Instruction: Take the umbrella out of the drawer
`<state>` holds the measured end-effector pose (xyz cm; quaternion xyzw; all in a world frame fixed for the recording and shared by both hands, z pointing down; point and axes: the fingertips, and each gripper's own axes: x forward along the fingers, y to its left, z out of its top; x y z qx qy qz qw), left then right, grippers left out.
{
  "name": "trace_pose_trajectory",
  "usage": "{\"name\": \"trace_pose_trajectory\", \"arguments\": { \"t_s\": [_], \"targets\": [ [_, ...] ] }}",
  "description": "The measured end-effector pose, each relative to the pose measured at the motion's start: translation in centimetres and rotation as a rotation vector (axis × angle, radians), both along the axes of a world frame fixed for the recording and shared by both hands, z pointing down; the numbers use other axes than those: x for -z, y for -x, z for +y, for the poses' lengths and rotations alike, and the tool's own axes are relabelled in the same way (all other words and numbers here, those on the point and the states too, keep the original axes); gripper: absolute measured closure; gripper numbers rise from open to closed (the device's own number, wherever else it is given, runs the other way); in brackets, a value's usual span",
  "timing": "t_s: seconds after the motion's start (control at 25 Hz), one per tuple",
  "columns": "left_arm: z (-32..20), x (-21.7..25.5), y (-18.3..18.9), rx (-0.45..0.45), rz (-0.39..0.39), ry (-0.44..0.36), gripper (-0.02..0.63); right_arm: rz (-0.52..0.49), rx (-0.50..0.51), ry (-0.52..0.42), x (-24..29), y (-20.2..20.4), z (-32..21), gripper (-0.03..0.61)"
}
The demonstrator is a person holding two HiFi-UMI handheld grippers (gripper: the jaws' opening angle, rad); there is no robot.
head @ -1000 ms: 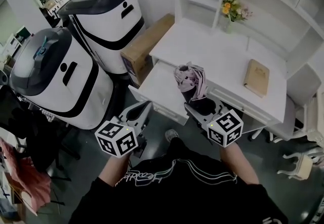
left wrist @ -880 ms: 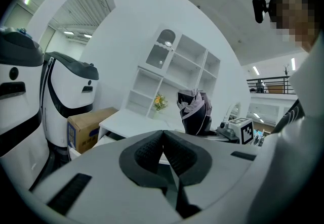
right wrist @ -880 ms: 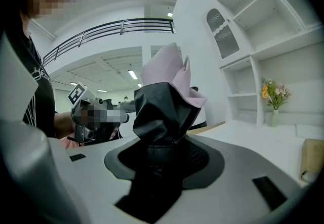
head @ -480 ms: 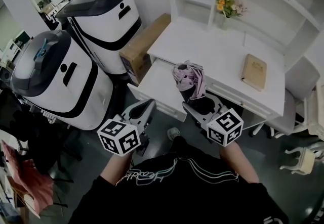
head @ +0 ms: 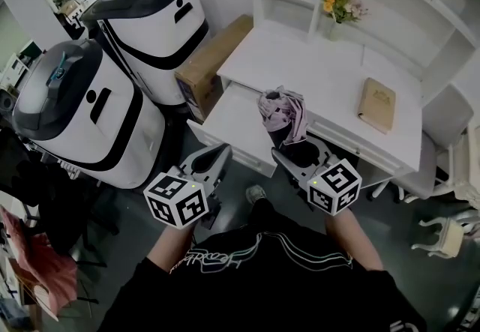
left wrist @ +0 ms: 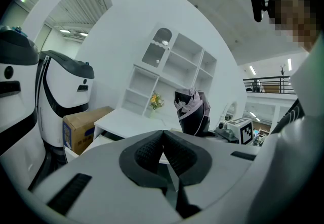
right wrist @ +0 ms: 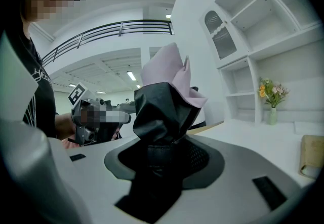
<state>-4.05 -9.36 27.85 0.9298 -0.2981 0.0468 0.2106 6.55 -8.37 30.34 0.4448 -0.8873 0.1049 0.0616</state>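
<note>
A folded umbrella (head: 283,118), black with pink edging, stands upright in my right gripper (head: 295,152), whose jaws are shut on its lower end. In the right gripper view the umbrella (right wrist: 163,112) fills the space between the jaws. It is held above the open white drawer (head: 232,127) of the desk. My left gripper (head: 212,163) hovers just in front of the drawer's front edge, its pads (left wrist: 152,149) pressed together with nothing between them. The left gripper view shows the umbrella (left wrist: 192,111) to the right, beyond its jaws.
A white desk (head: 330,91) with shelves carries a tan book (head: 376,104) and a vase of flowers (head: 337,8). A cardboard box (head: 212,64) and two large white and black machines (head: 90,121) stand to the left. A small white stool (head: 441,236) is at the right.
</note>
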Motion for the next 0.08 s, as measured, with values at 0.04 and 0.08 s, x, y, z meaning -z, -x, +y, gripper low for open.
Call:
{"name": "trace_pose_trajectory", "arguments": {
  "t_s": [0.04,0.08],
  "targets": [
    [-0.18,-0.15,-0.05,0.000,0.000,0.002,0.594,-0.001,-0.002,0.001,-0.12,-0.07,-0.17,0.373],
    [-0.37,-0.31,-0.10,0.000,-0.001,0.004,0.594,-0.002,-0.003,0.002,-0.25,-0.13,-0.35,0.373]
  ]
}}
